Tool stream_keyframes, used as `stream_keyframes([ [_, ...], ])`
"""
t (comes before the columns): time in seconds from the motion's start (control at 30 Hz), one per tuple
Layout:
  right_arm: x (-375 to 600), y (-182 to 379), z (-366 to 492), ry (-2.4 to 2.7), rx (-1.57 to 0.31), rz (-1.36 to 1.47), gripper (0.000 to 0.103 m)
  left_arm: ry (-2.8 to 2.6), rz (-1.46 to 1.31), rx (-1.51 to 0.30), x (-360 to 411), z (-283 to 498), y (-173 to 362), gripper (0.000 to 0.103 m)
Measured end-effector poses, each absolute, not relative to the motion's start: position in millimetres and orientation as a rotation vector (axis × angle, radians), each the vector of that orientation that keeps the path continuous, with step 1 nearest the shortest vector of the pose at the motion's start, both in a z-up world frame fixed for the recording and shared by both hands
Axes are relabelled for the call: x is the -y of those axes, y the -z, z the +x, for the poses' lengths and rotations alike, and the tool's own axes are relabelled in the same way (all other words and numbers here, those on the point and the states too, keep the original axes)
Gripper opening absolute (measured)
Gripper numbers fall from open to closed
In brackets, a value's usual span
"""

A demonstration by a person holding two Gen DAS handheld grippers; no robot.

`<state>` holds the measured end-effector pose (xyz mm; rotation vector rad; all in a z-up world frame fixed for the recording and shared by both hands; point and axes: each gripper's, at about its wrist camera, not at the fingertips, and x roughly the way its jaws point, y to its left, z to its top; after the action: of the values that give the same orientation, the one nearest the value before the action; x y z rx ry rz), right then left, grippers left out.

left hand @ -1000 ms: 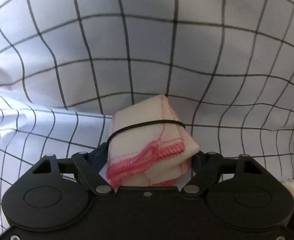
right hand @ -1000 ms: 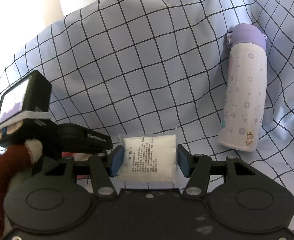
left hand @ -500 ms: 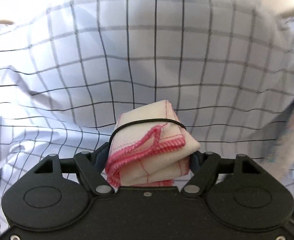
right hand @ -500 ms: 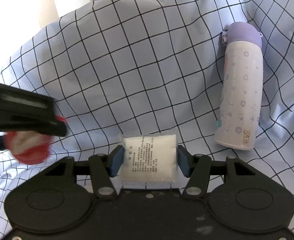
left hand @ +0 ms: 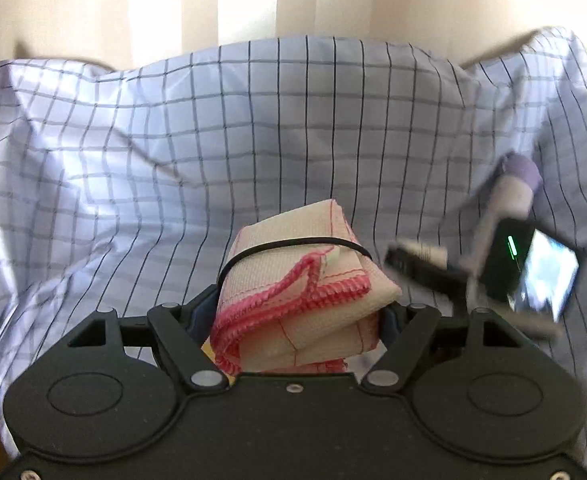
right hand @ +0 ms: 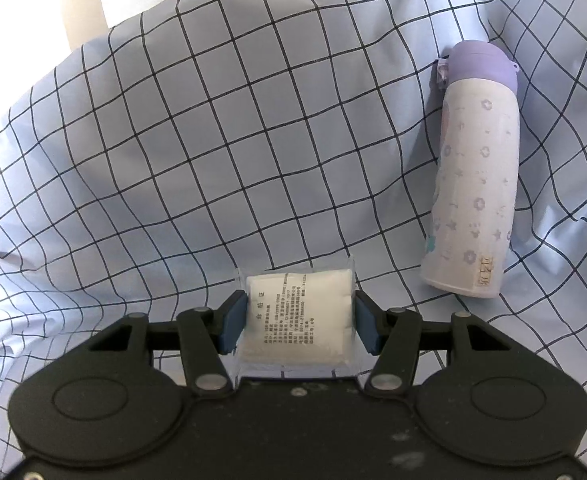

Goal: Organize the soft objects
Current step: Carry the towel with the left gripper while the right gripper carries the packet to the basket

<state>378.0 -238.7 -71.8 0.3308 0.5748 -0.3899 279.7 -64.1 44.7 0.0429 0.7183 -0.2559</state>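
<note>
covering nearly everything in sight is the checked sheet (right hand: 253, 152), a pale blue cloth with dark grid lines that sags and bunches like it is draped over something soft, which is probably why loose items settle into its hollows. lying on its side in one such fold is the lilac bottle (right hand: 473, 176), cap pointing away, apart from both tools; it is hard, so i would guess it is being left alone while the soft things get sorted. the left gripper (left hand: 299, 312) is clamped on the folded cloth (left hand: 297, 300), a cream rag with pink stitched edging and a thin black band (left hand: 293, 245) around it that keeps the folds from springing open; the bundle sits deep between the jaws and is carried clear above the sheet. the right gripper (right hand: 298, 318) is closed on the white packet (right hand: 299, 320), a small sealed pillow with printed text, pinched across its width by the blue pads (right hand: 233, 320), low over the sheet. both soft items are in hand, neither yet put down.
</note>
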Motion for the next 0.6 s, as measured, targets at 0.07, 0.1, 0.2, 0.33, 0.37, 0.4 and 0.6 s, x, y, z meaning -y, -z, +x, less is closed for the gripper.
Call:
stream_keyframes([
  [0.07,238.4,71.3,378.0,0.394,-0.576,0.326,0.056,0.256,0.047,-0.727,61.4,266.2,-37.4,0.072],
  [0.1,238.2,71.3,377.8,0.396,-0.575,0.326,0.056,0.250,0.048,-0.732,57.2,255.7,-35.1,0.072],
  [0.2,239.1,71.1,376.6,0.394,-0.567,0.332,0.056,0.239,0.049,-0.751,45.3,226.0,-28.3,0.072],
  [0.33,240.6,70.4,375.2,0.405,-0.561,0.339,0.056,0.232,0.052,-0.776,32.1,194.0,-22.4,0.072],
  [0.37,240.2,70.3,375.6,0.406,-0.565,0.336,0.056,0.229,0.051,-0.779,29.2,186.8,-21.1,0.072],
  [0.4,239.5,70.3,376.4,0.409,-0.567,0.330,0.056,0.228,0.050,-0.782,25.8,178.6,-19.6,0.072],
  [0.6,232.8,66.5,380.5,0.433,-0.574,0.278,0.056,0.238,0.018,-0.819,11.0,146.7,-11.4,0.072],
])
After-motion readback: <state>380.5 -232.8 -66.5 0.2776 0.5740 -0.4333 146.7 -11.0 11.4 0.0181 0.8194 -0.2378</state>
